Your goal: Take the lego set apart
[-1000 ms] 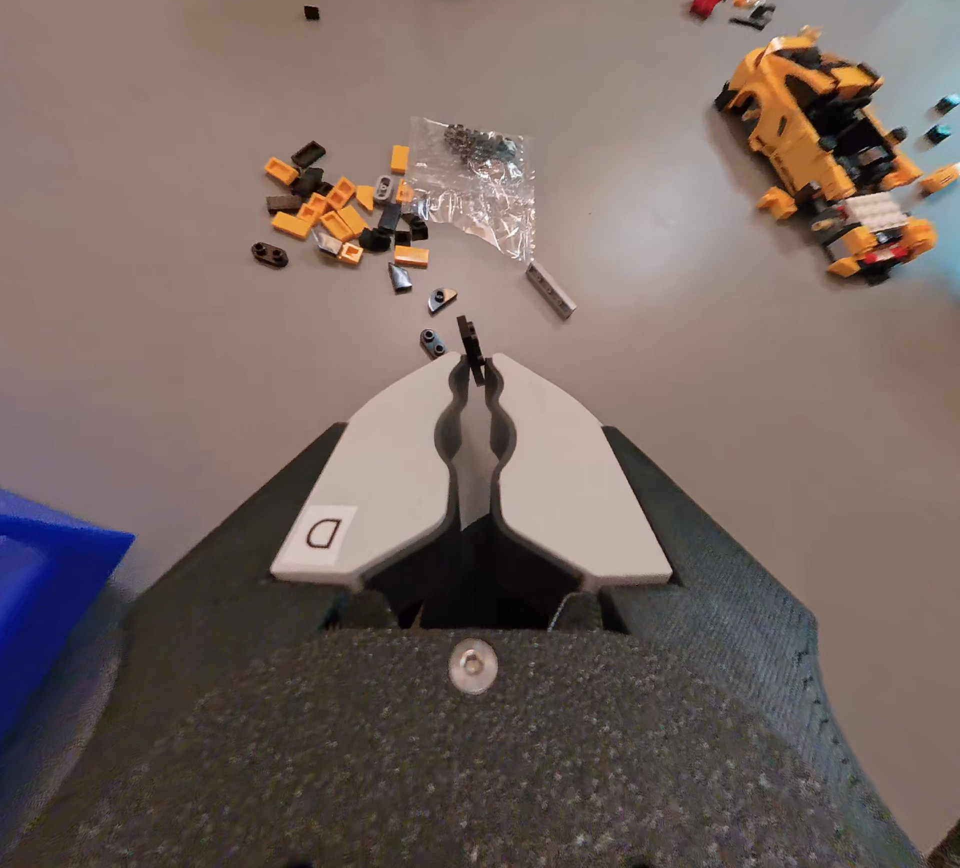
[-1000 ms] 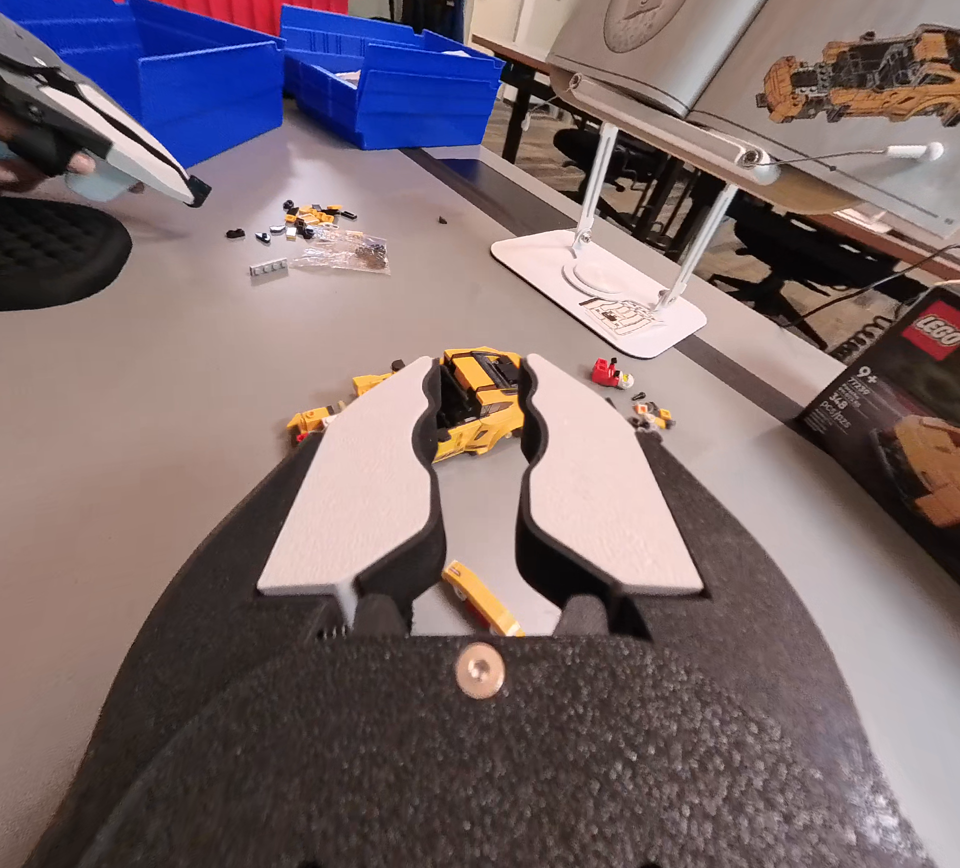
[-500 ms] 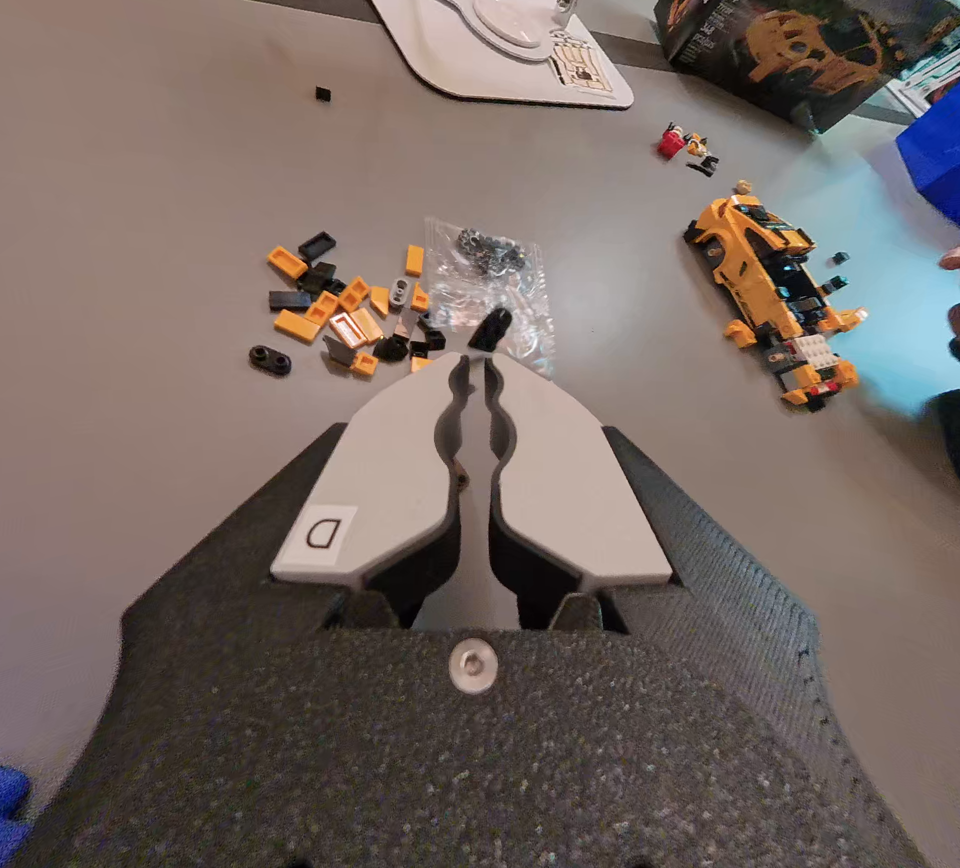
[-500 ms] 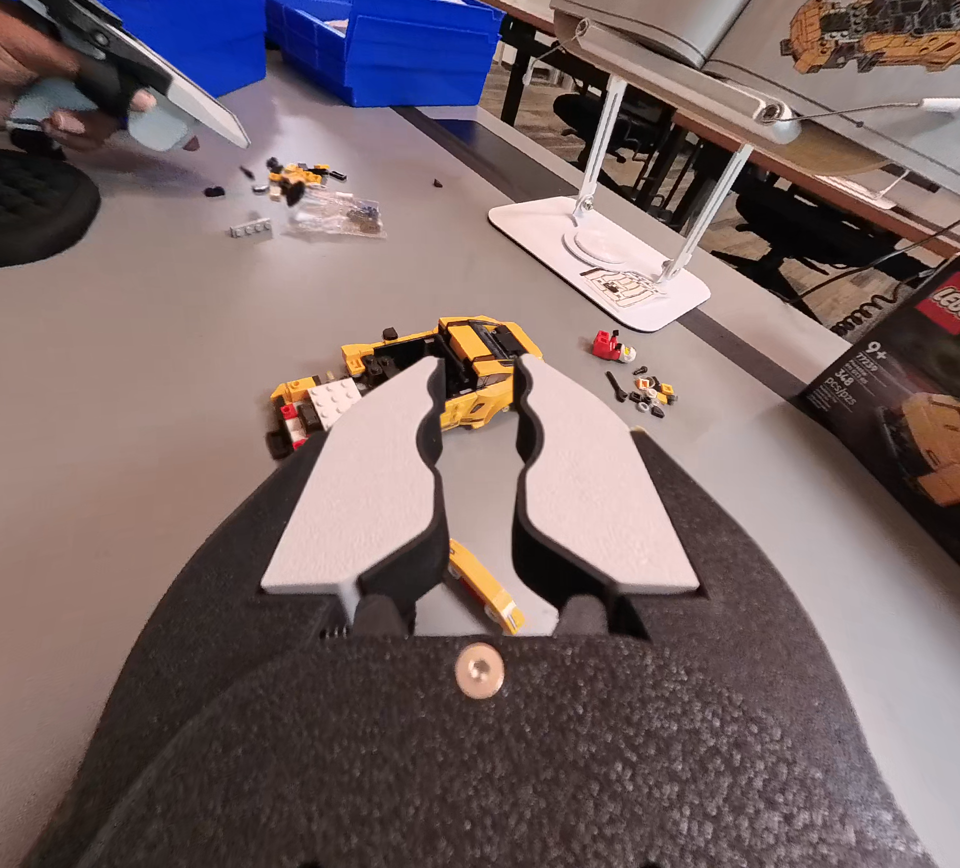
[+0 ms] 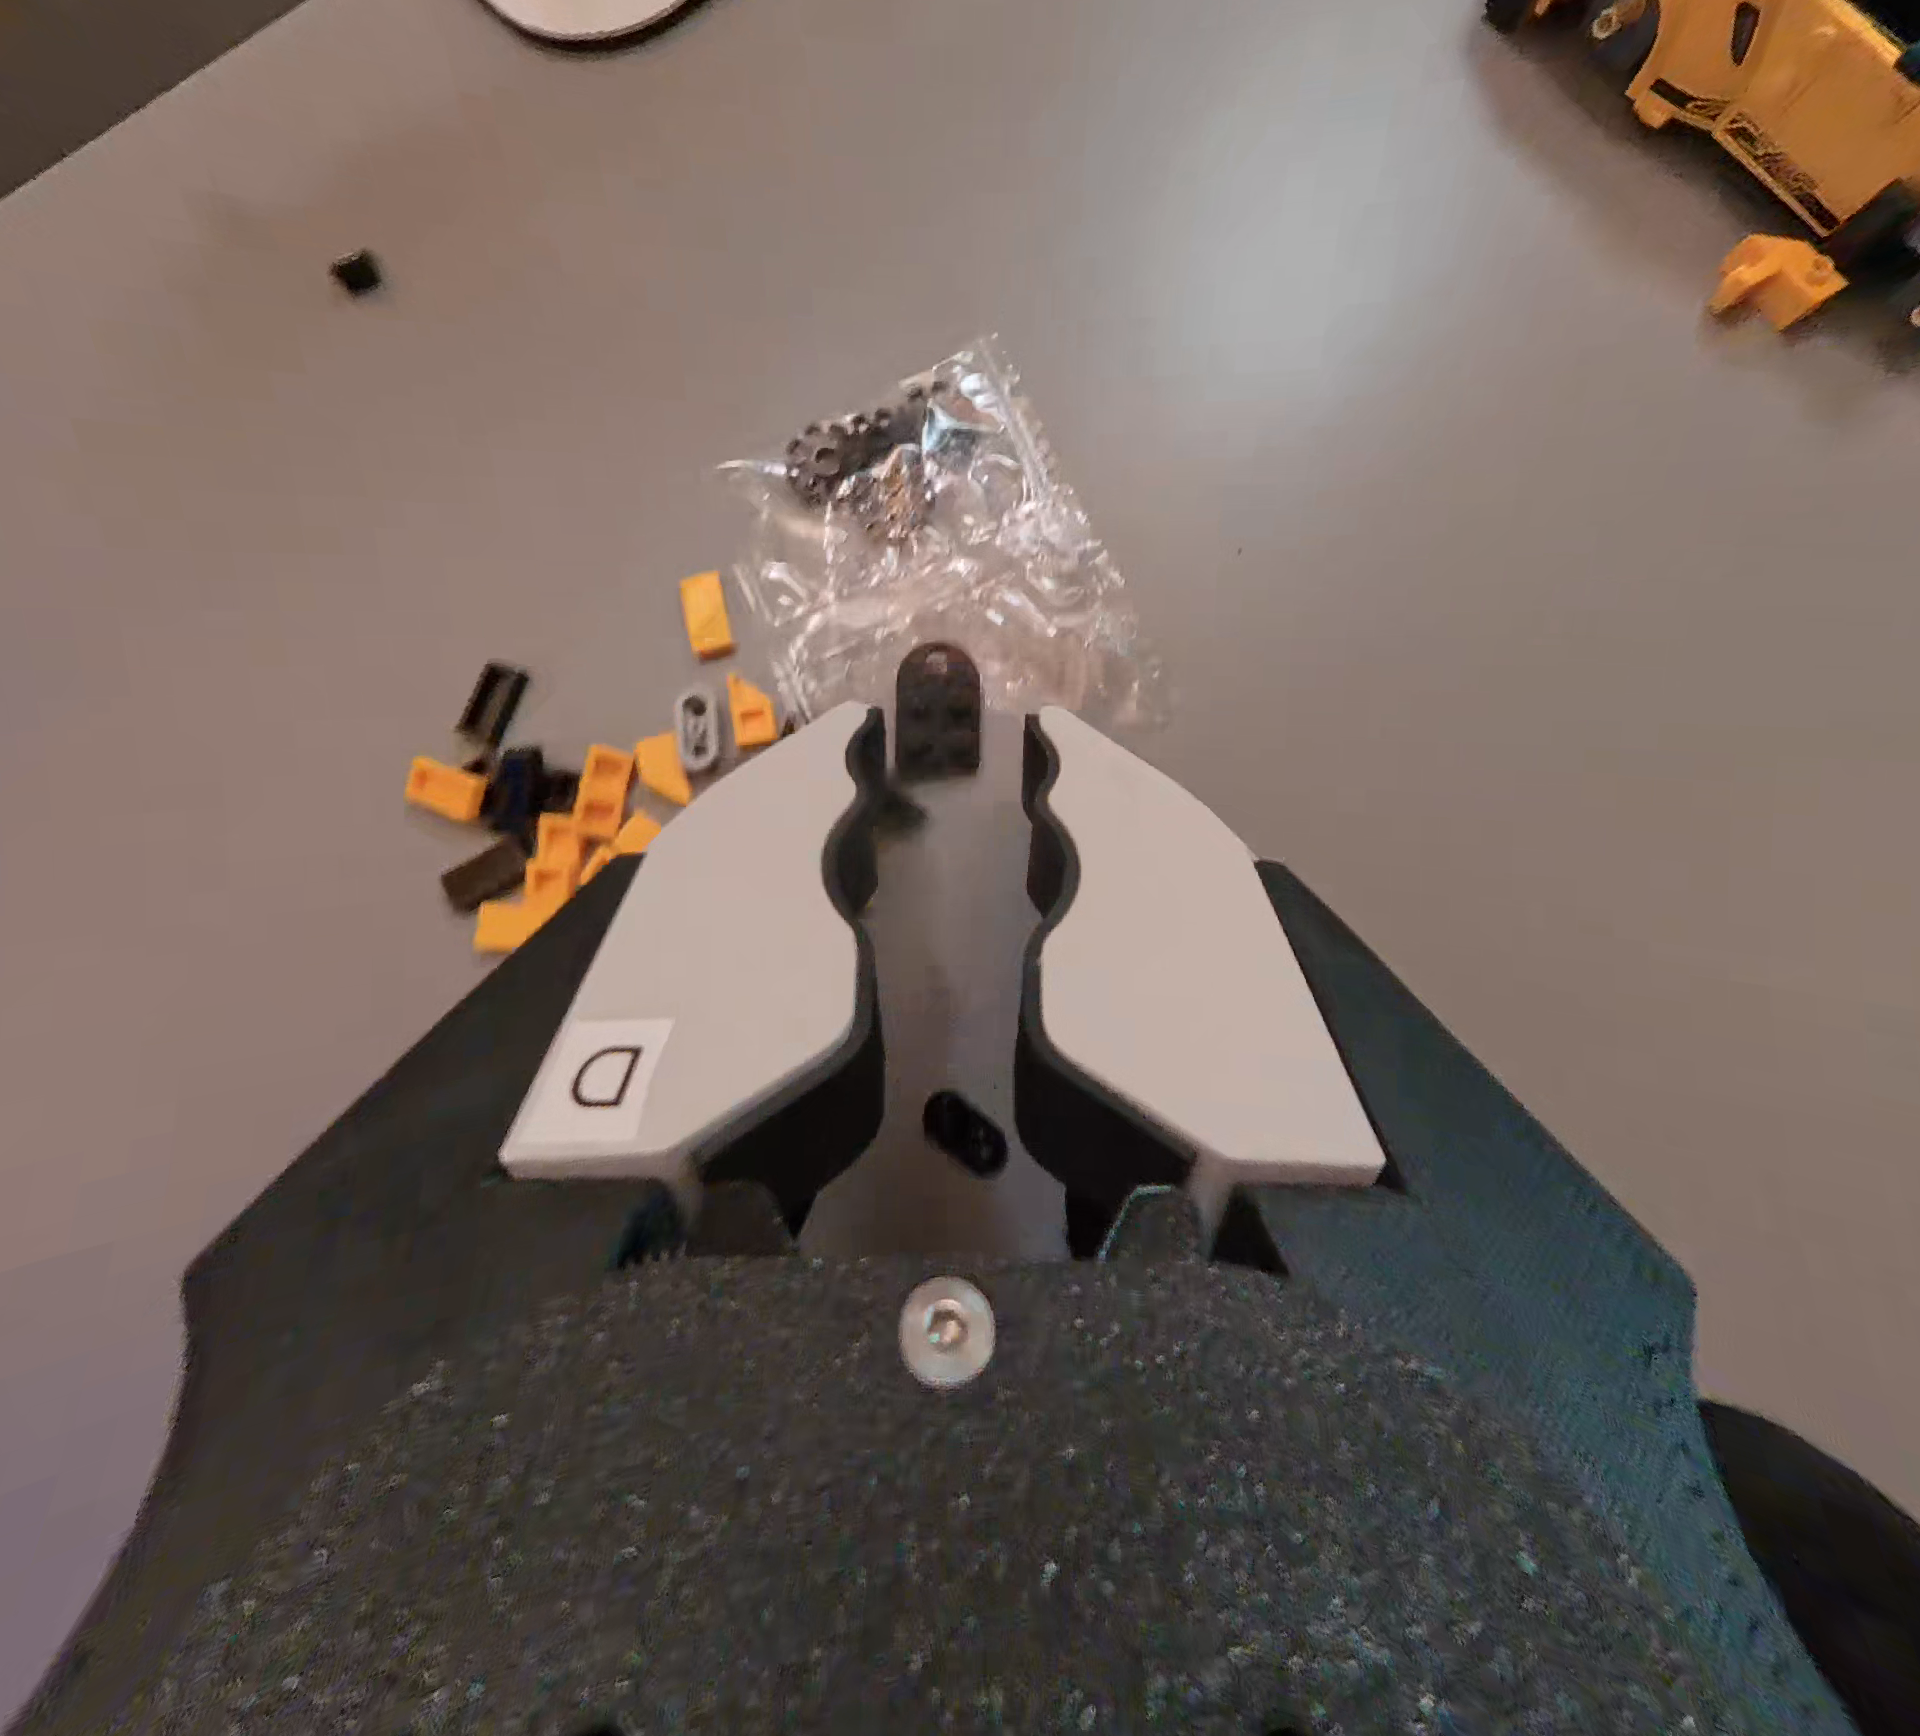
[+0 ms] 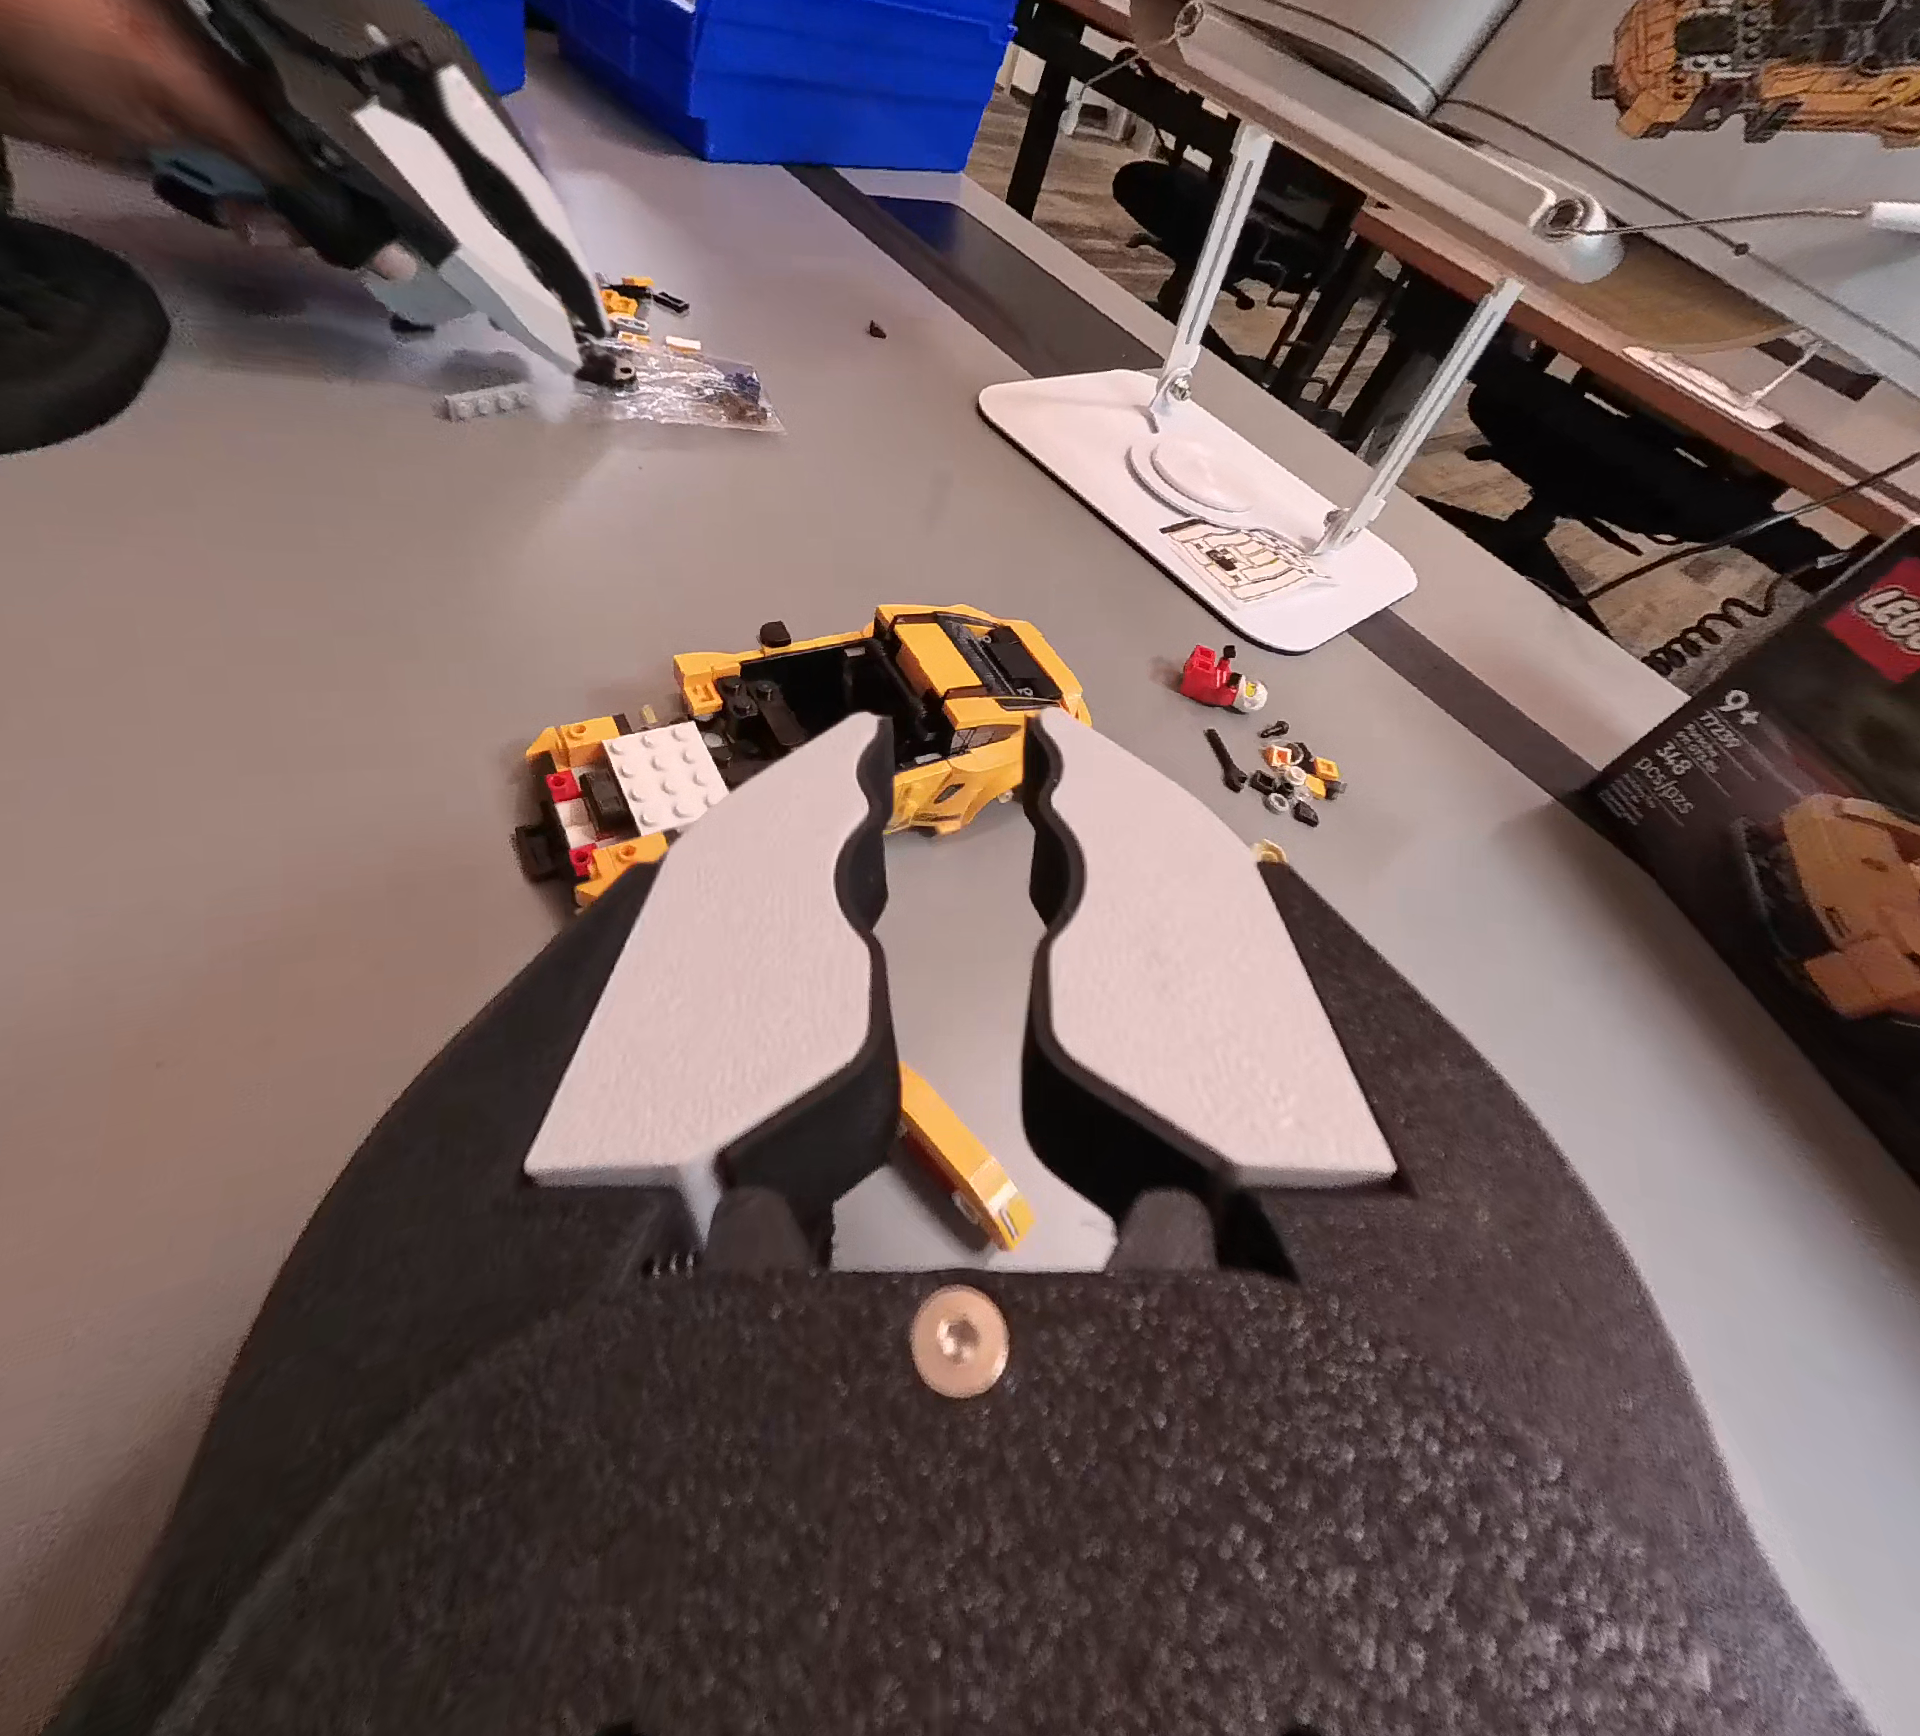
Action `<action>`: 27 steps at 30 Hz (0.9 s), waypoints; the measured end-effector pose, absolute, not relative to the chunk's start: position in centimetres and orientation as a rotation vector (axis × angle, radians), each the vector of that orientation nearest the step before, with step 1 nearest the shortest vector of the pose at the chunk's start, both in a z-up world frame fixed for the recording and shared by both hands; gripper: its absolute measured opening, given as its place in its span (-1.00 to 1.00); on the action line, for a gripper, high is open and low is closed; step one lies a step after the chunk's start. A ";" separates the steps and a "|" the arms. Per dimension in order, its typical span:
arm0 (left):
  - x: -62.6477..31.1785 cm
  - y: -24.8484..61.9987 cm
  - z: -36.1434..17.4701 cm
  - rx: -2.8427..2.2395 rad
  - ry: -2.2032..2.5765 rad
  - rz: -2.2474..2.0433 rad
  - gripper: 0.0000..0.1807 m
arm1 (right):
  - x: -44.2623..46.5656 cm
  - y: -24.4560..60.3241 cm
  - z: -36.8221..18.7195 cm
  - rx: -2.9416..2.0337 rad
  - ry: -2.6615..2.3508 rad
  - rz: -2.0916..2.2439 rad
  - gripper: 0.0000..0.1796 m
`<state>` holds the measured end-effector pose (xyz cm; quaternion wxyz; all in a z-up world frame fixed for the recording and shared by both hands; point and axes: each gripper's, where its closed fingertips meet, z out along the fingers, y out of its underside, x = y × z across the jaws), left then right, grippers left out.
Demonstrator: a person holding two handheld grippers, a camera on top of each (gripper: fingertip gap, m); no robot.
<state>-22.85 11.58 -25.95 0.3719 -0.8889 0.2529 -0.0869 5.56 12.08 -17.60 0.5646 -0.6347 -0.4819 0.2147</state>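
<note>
Grey desk carries everything, and over it the left tongs stand parted, a small black piece lying loose between their tips against the clear plastic bag. Left of that bag lie loose orange and black pieces. The right tongs gape empty just short of the part-stripped yellow lego car, well apart from the bag.

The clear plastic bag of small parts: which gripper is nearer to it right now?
Left. The left gripper is right at the clear plastic bag; the right gripper sits far off by the yellow car.
</note>
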 end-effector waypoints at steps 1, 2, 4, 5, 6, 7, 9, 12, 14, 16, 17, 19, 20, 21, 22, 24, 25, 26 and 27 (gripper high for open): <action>-22.6 12.0 -26.1 -2.286 0.665 -0.218 -0.73 | 5.6 12.1 -17.6 -1.491 -1.136 0.497 -0.74; -22.6 12.2 -26.4 -2.306 0.686 -0.200 -0.73 | 5.7 12.1 -17.5 -1.489 -1.137 0.492 -0.74; -22.3 12.3 -26.8 -2.333 0.724 -0.213 -0.80 | 5.8 12.2 -17.5 -1.489 -1.135 0.490 -0.74; -22.1 12.2 -26.9 -2.349 0.726 -0.232 -0.82 | 5.8 12.2 -17.5 -1.491 -1.134 0.493 -0.74; -22.3 12.4 -26.9 -2.357 0.706 -0.219 -0.82 | 5.9 12.3 -17.5 -1.493 -1.134 0.497 -0.74; -22.6 12.3 -26.8 -2.362 0.703 -0.196 -0.83 | 5.9 12.3 -17.6 -1.495 -1.135 0.500 -0.74; -22.6 11.8 -25.6 -2.326 0.702 -0.171 -0.83 | 5.9 12.2 -17.5 -1.489 -1.133 0.501 -0.74; -24.1 10.2 -21.3 -2.225 0.616 -0.053 -0.82 | 6.2 12.5 -16.8 -1.476 -1.098 0.485 -0.74; -27.2 8.4 -17.6 -2.165 0.488 0.092 -0.83 | 6.8 13.1 -16.1 -1.482 -1.039 0.464 -0.74; -31.9 6.0 -14.7 -2.147 0.325 0.238 -0.82 | 7.5 13.6 -15.2 -1.485 -0.968 0.459 -0.73; -34.5 4.6 -14.1 -2.175 0.236 0.291 -0.82 | 7.8 13.8 -14.7 -1.483 -0.938 0.461 -0.73; -39.0 2.1 -14.9 -2.284 0.090 0.333 -0.82 | 8.3 14.1 -14.1 -1.475 -0.896 0.464 -0.74; -41.0 1.2 -15.7 -2.323 0.026 0.350 -0.82 | 8.4 14.2 -13.9 -1.471 -0.889 0.461 -0.74; -42.4 0.5 -16.8 -2.364 -0.012 0.335 -0.81 | 8.6 14.2 -13.7 -1.467 -0.887 0.448 -0.74; -43.1 0.0 -18.0 -2.408 -0.044 0.295 -0.81 | 8.7 14.3 -13.4 -1.459 -0.884 0.429 -0.74; -43.9 -0.6 -19.6 -2.442 -0.086 0.262 -0.74 | 9.1 14.2 -12.8 -1.441 -0.879 0.396 -0.74; -44.0 -0.6 -19.9 -2.437 -0.082 0.267 -0.69 | 9.3 14.2 -12.6 -1.435 -0.872 0.383 -0.74; -43.8 -0.6 -20.0 -2.426 -0.070 0.268 -0.63 | 9.5 14.1 -12.4 -1.432 -0.866 0.371 -0.75; -43.6 -0.5 -20.0 -2.411 -0.061 0.271 -0.60 | 9.7 14.1 -12.3 -1.430 -0.861 0.360 -0.75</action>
